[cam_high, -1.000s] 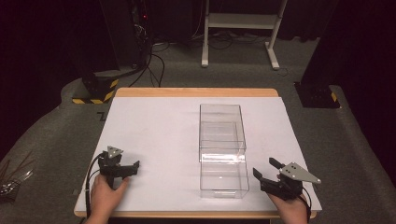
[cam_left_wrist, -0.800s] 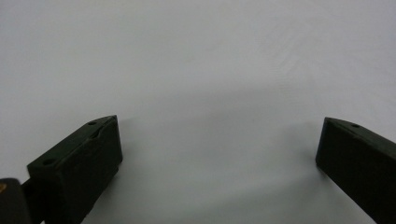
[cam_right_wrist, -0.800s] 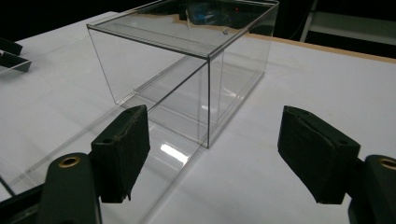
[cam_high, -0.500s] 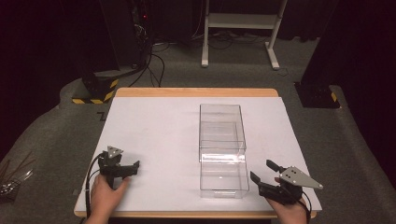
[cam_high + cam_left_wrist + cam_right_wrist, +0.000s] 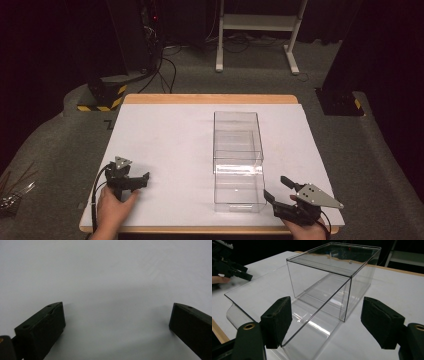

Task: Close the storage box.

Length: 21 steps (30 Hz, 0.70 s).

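Approach step: your right gripper (image 5: 276,192) sits jaws apart just beside the near end of the clear acrylic drawer box (image 5: 238,160) mid-table, left gripper (image 5: 141,178) parked open, so next close on the pulled-out drawer's edge (image 5: 287,325).
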### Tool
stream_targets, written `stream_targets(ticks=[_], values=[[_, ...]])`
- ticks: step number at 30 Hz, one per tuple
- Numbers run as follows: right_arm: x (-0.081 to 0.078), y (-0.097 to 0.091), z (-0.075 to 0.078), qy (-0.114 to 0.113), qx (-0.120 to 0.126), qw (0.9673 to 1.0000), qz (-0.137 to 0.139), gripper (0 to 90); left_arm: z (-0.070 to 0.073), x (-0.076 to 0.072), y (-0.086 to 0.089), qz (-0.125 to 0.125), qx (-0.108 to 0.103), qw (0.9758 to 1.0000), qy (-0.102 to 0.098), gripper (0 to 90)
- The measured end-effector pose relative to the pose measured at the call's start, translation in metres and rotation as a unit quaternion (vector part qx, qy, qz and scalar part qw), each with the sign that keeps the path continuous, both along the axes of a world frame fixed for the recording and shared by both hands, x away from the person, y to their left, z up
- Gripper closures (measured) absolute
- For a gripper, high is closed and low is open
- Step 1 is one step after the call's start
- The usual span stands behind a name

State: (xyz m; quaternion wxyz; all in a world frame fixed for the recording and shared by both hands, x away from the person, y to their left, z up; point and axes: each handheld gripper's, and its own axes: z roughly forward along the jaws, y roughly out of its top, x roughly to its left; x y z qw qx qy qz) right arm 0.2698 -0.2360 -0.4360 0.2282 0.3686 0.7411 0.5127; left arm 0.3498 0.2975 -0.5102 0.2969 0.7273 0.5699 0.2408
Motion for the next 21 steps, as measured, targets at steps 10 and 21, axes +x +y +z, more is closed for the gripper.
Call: stream_targets(ticks=[10, 21], values=[[-0.008, 0.004, -0.003, 0.005, 0.002, 0.9999, 0.012, 25.1, 0.0, 0.0, 0.001, -0.002, -0.001, 1.0, 0.001, 0.4], [-0.015, 0.005, -0.007, 0.013, 0.004, 0.9997, 0.02, 24.7, 0.0, 0.001, 0.001, -0.002, -0.001, 1.0, 0.001, 0.4]])
